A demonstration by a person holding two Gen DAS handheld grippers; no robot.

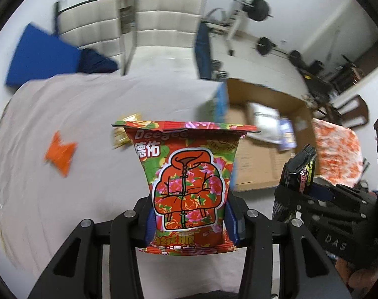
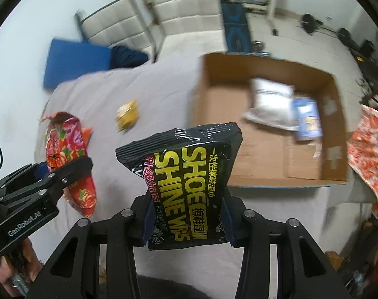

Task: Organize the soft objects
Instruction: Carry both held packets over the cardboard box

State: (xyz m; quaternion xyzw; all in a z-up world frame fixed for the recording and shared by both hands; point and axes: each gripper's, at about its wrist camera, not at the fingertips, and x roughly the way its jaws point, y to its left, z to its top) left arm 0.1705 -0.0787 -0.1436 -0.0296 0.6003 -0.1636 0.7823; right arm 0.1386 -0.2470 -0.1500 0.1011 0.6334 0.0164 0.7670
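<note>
Two packs lifted, two already boxed, two left on the surface.

The left gripper (image 1: 189, 214) has its fingers clamped on the floral red pack (image 1: 189, 182); the right gripper (image 2: 186, 221) pinches the black shoe-wipes pack (image 2: 186, 179), both held above the grey-covered surface (image 1: 89, 114). In the right wrist view the cardboard box (image 2: 263, 174) at 2 o'clock already holds a white pouch (image 2: 271, 102) and a blue packet (image 2: 308, 122). A yellow packet (image 2: 127, 117) at 11 o'clock and an orange packet (image 1: 60, 154) remain. Beyond stand white chairs (image 1: 164, 15), a blue mat (image 1: 39, 57) and barbell weights (image 1: 258, 8).
</note>
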